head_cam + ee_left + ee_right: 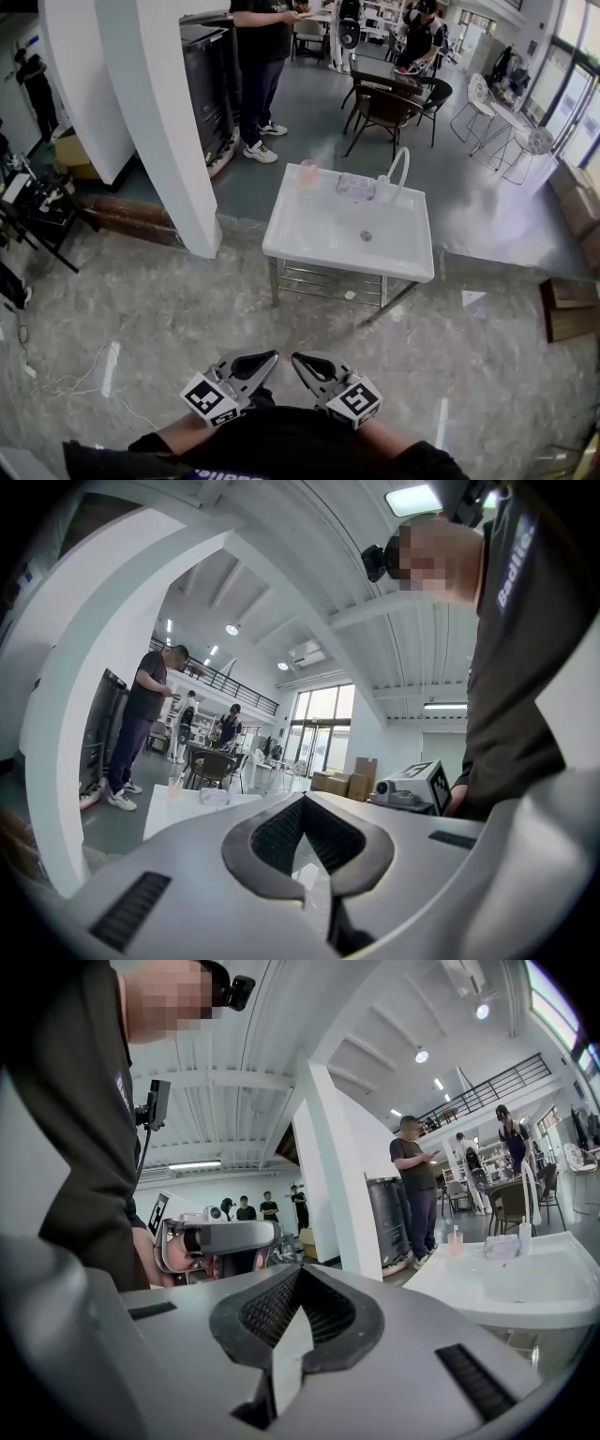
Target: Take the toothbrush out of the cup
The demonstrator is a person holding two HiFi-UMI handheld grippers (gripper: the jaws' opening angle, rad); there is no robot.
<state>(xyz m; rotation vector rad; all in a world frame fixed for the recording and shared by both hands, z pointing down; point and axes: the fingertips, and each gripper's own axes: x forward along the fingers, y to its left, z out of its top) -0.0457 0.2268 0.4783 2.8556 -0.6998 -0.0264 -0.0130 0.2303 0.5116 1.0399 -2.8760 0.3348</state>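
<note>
Walking up to sink comes first; it stands well ahead across floor. Left gripper and right gripper near body, both pinched closed, empty; open one before reach, other steadies. Pink cup on sink's far left corner; toothbrush too small to see (presumably inside).

**One high view, two low ones**

The head view looks steeply down on the floor, with the sink far ahead. Close below it, the cameras on the left hand-held gripper and the right hand-held gripper look level from low down, angled inward. All three views share the sink and the pillar.
</note>
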